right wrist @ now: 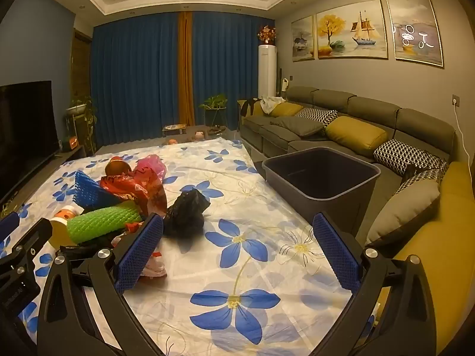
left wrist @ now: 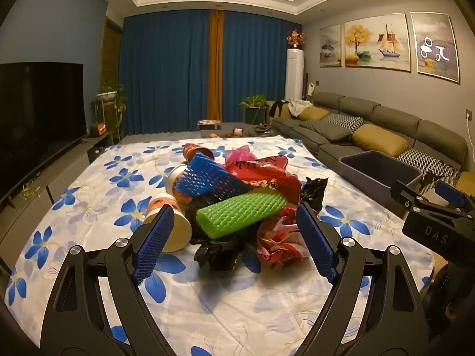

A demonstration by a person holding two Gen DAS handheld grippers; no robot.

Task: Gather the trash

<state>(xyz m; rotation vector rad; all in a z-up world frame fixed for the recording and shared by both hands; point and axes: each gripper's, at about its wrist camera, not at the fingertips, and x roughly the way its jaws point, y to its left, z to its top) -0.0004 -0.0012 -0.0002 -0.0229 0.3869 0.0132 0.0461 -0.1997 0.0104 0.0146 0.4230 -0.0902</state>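
A heap of trash lies on the flowered cloth [left wrist: 237,311]: a green foam net [left wrist: 240,210], a blue foam net [left wrist: 207,178], red wrappers [left wrist: 267,175], crumpled black bags [left wrist: 219,252] and paper cups [left wrist: 175,225]. My left gripper [left wrist: 234,240] stands open just short of the heap, nothing between its fingers. In the right wrist view my right gripper [right wrist: 237,249] is open over bare cloth [right wrist: 237,267], to the right of the heap. A black bag [right wrist: 185,210] lies just ahead of its left finger. The green net [right wrist: 104,221] sits further left.
A dark grey bin [right wrist: 323,178] stands at the cloth's right edge, against the sofa [right wrist: 371,124] with its cushions. A television [left wrist: 38,118] on a low cabinet runs along the left. Blue curtains [left wrist: 166,71] and plants fill the far wall.
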